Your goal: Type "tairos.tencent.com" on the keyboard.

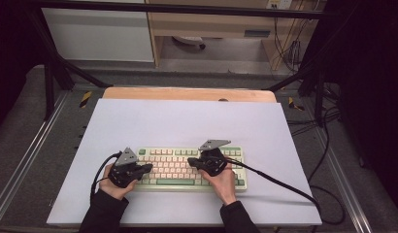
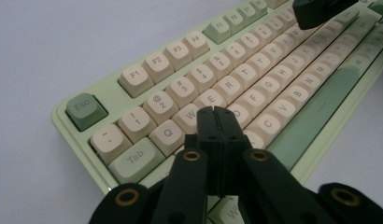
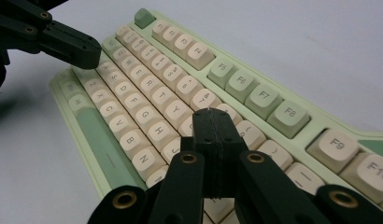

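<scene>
A pale green keyboard [image 1: 175, 158] with cream keys and green accent keys lies near the front of the white sheet. My left gripper [image 1: 149, 168] hovers over its left end with its jaws shut and empty. In the left gripper view the left gripper [image 2: 215, 112] closes tip to tip above the W, E and S keys of the keyboard [image 2: 255, 70]. My right gripper [image 1: 190, 161] is over the middle keys, shut and holding nothing. In the right gripper view the right gripper [image 3: 209, 114] sits above the number and upper letter rows of the keyboard [image 3: 147, 93].
A white sheet [image 1: 187, 121] covers most of the wooden table [image 1: 187, 93]. Black cables [image 1: 284, 183] trail from both grippers, the right one running off toward the table's right edge. A metal frame and more cables [image 1: 328, 145] flank the table.
</scene>
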`<action>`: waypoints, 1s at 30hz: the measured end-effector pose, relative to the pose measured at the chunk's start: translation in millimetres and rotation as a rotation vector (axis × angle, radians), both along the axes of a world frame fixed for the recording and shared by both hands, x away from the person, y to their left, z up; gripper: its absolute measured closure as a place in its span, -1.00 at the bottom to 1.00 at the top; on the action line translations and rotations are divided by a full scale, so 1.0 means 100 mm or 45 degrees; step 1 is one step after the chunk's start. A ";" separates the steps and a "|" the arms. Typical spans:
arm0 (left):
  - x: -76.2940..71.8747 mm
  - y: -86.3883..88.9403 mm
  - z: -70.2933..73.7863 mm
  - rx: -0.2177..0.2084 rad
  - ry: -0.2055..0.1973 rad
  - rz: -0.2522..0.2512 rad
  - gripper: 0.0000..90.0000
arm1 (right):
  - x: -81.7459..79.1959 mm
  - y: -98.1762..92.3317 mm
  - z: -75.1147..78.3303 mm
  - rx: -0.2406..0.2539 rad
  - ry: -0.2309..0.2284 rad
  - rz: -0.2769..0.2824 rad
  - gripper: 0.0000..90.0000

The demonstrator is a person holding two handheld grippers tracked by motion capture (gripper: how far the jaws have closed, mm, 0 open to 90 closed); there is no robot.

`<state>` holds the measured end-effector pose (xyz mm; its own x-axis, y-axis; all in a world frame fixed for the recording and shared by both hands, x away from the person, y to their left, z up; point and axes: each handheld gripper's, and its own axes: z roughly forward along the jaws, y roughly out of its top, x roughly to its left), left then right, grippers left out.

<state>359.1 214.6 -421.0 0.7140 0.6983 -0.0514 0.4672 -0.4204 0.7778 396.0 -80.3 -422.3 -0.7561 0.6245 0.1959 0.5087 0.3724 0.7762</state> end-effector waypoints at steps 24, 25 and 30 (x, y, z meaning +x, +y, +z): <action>0.00 0.00 0.00 -0.001 -0.001 -0.001 1.00 | 0.02 0.07 -0.11 -0.059 -0.005 0.013 1.00; 0.00 0.00 0.00 -0.002 -0.001 0.000 1.00 | 0.01 0.05 -0.08 -0.045 -0.013 0.016 1.00; 0.00 0.01 0.01 -0.004 -0.003 0.000 1.00 | -0.02 0.02 -0.01 -0.032 -0.023 0.026 1.00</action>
